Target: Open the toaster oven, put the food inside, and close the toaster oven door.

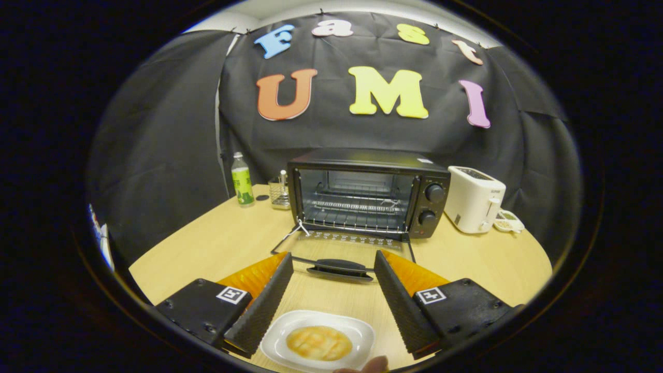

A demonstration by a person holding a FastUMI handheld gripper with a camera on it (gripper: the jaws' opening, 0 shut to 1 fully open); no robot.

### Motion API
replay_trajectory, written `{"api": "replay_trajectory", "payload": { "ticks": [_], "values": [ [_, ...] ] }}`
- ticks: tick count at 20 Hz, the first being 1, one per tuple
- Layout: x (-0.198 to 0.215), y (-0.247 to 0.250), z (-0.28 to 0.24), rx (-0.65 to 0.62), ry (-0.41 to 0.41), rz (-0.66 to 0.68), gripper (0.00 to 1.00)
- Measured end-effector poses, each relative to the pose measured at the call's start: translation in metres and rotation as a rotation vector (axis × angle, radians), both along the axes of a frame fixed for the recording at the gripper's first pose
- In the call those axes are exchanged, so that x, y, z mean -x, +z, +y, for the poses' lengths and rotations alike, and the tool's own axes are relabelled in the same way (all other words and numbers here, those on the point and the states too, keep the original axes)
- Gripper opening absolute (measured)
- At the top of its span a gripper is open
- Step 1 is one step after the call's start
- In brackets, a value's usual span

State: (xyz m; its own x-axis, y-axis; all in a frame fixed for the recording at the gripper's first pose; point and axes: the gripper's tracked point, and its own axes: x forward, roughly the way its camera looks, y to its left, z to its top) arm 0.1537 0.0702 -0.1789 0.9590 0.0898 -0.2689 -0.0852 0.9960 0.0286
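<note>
A staged kitchen booth; black cloth wall [171,134] behind a wooden table [217,243]; toaster oven [368,191] far centre, toaster [474,199] to its right.

The gripper [334,259] has 2 wedge-shaped fingers [264,305] that taper toward their tips and stand well apart. Each inner face is a flat pad covered in fine, closely spaced ridges running across its width. The outer face of each finger is smooth and slightly glossy, with faint ribbing along its length. Each finger sits in a blocky black mount [199,311] with rounded corners and a matte finish. On top of each mount is 1 small square white tag [231,295] printed with a black fiducial pattern. Small dark screw heads are set into the left mount's outer edge. A fingertip [374,365] of the person shows just below the plate's near rim.
</note>
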Motion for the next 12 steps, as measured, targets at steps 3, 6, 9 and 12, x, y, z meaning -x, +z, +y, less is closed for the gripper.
{"api": "replay_trajectory", "payload": {
  "ticks": [3,6,9,12],
  "values": [
    [0.033,-0.001,0.010,-0.011,0.032,-0.044,1.00],
    [0.056,-0.008,0.010,-0.014,0.021,-0.070,1.00],
    [0.070,-0.025,0.004,-0.015,-0.031,-0.051,1.00],
    [0.077,-0.055,0.004,-0.035,-0.047,0.009,1.00]
  ]
}}
